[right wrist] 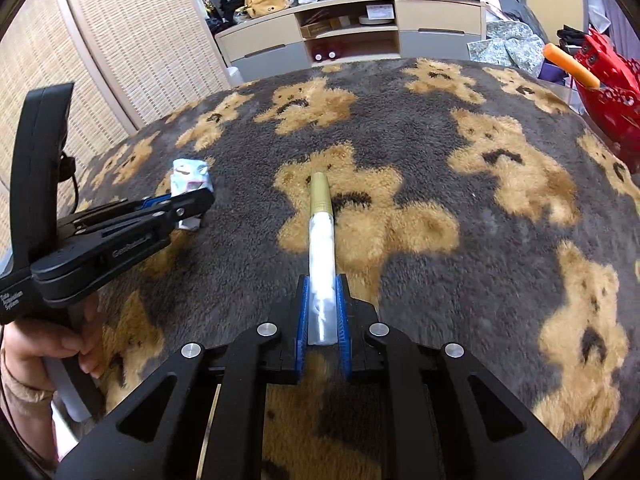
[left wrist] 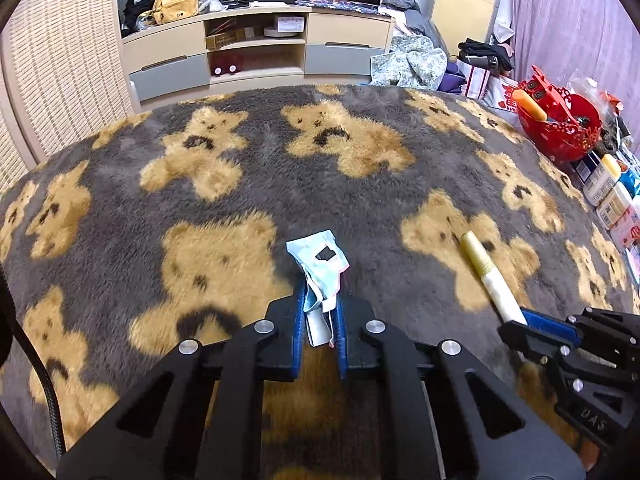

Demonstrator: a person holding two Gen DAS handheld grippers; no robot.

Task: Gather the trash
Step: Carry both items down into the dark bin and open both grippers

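Bear rug [left wrist: 248, 200] open ahead | left gripper [left wrist: 318, 320] pinches crumpled wrapper [left wrist: 320, 268] | right gripper [right wrist: 322, 304] clamps gold-capped tube [right wrist: 320, 236]

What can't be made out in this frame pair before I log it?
- Left wrist view: print on the crumpled wrapper is too small and creased; its lower end is hidden inside the left gripper.
- Right wrist view: contents of the tube are blurred; its rear end is hidden inside the right gripper.
- No trash bin in either view.
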